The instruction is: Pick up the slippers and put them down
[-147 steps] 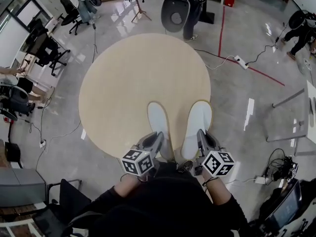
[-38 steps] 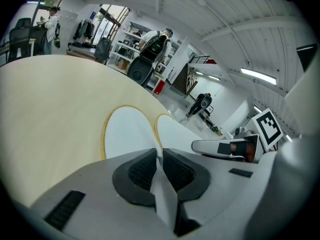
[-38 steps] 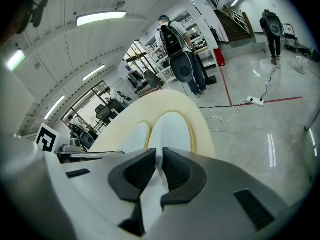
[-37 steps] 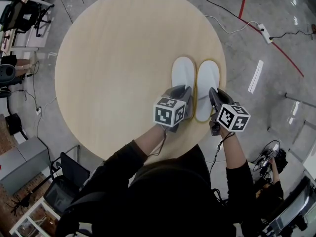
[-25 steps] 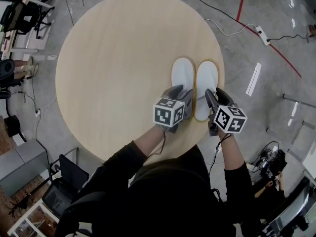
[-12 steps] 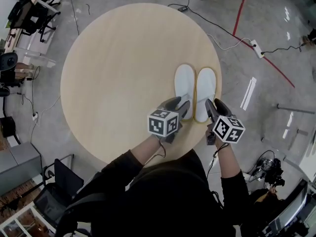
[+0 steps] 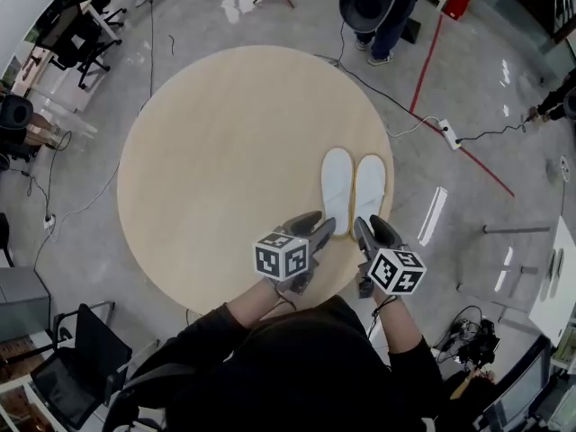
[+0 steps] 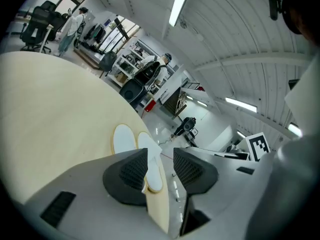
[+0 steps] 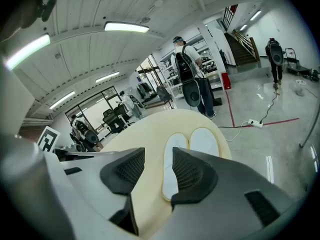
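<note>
Field notes.

- **Floor** [image 7: 468, 79]: grey and glossy. Cables and a red line at upper right.
- **Counter** [image 7: 216, 151]: round, pale wood, fills centre of frame. Carries only the pair.
- **Slippers** [image 7: 353, 189]:
  - White w/ yellowish rim, flat, side by side, long edges touching.
  - Right of centre, close to counter's right edge, near ends toward bottom of frame.
  - Can't tell which face is up.
  - Neither is held.
- **Left hand-held gripper** [image 7: 315, 225]:
  - Lower centre, just beside near end of the left slipper. No contact evident.
  - Own view shows jaws a narrow gap apart w/ nothing betw. them. Pair lies beyond.
- **Right hand-held gripper** [image 7: 367, 230]:
  - Just below near end of the right slipper.
  - Same state, narrow gap and empty.

Handling (judgement):
- Thin, light and floppy. Prob. droops if held by one end.
- Lying flat, there's little thickness for a bite.
- Rim at the near end looks the best hold, one slipper per gripper.
- Light enough to skid on smooth wood if nudged, so approach low and pinch the edge.
- Not fragile.
</note>
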### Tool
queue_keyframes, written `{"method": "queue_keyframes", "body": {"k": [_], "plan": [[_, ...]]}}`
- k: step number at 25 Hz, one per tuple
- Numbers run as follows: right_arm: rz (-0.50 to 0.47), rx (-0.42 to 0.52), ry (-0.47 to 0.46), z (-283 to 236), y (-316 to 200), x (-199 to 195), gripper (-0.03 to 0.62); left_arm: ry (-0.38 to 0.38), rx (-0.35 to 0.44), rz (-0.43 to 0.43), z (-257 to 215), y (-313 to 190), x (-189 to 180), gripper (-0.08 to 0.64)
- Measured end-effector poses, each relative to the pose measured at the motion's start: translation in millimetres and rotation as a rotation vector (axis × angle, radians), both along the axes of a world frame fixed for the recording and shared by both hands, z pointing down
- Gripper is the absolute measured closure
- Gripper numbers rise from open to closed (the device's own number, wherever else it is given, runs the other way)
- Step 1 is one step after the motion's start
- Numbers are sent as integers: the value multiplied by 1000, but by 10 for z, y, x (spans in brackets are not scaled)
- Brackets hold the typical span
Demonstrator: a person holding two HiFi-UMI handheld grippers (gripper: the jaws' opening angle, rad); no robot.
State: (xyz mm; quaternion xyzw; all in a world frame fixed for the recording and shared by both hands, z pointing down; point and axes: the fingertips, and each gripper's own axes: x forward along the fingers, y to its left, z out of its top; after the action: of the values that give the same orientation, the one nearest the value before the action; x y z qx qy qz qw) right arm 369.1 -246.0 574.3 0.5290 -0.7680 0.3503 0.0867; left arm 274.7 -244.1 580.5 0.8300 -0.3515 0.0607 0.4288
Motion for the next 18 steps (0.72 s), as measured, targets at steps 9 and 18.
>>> {"method": "queue_keyframes", "body": {"k": [9,18], "plan": [[-87,112,11,-776,593,-547,525,150,150,-20,-845,568,-332,390],[-190,235,23,-1152,1076,-1413,568,90,313,-61,-1223,1155,-1131,488]]}}
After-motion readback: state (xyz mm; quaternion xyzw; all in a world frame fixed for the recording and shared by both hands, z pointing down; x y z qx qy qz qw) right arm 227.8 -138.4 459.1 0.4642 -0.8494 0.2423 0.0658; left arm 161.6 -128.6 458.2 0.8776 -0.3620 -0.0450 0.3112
